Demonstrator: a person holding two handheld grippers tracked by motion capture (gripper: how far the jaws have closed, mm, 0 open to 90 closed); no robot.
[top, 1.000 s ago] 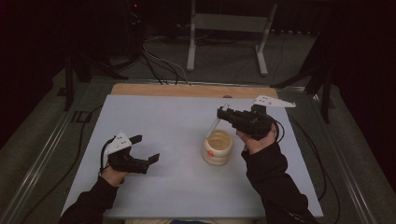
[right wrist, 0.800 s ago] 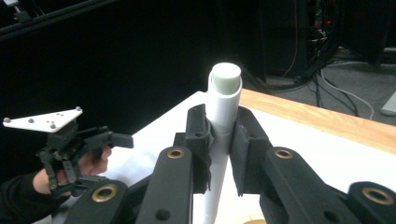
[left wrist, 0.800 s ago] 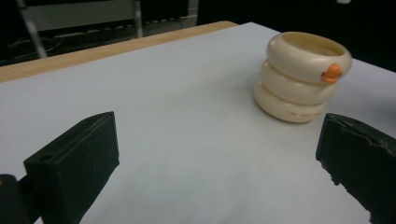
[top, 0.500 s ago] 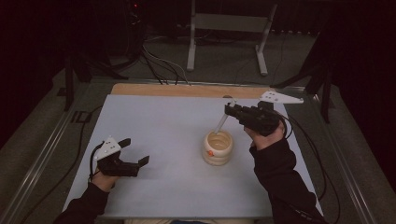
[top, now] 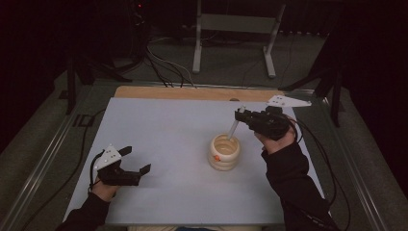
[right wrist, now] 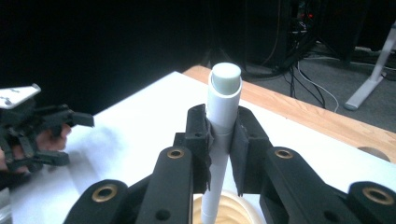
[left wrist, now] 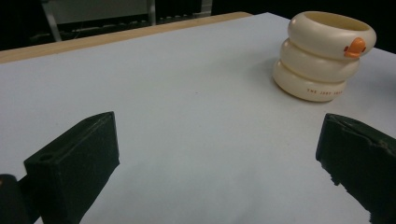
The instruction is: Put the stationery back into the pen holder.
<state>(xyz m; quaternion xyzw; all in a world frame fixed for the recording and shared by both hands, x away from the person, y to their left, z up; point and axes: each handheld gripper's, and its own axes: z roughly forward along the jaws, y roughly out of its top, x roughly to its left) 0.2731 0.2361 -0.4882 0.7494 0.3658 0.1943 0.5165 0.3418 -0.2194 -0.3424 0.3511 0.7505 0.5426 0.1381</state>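
Observation:
A cream holder [top: 224, 153] made of three stacked rings, with a small orange mark, stands upright at the middle right of the white table [top: 163, 130]. My right gripper [top: 239, 114] hovers just behind it, shut on a white pen [top: 235, 123]. The pen slants down, its lower end at the holder's mouth. In the right gripper view the pads clamp the pen [right wrist: 223, 105] mid-shaft above the holder's rim [right wrist: 233, 211]. My left gripper [top: 137, 159] rests low at the near left, open with nothing between its fingers. In the left gripper view the holder [left wrist: 322, 56] stands far off at the upper right.
A wooden strip [top: 197, 93] borders the table's far edge. Beyond it are cables and a metal stand [top: 231, 29] on the dark floor. Metal rails run along both sides of the table.
My left gripper has drifted left and toward the near edge. The right gripper has turned, so the pen now shows slanting down to the holder's mouth.

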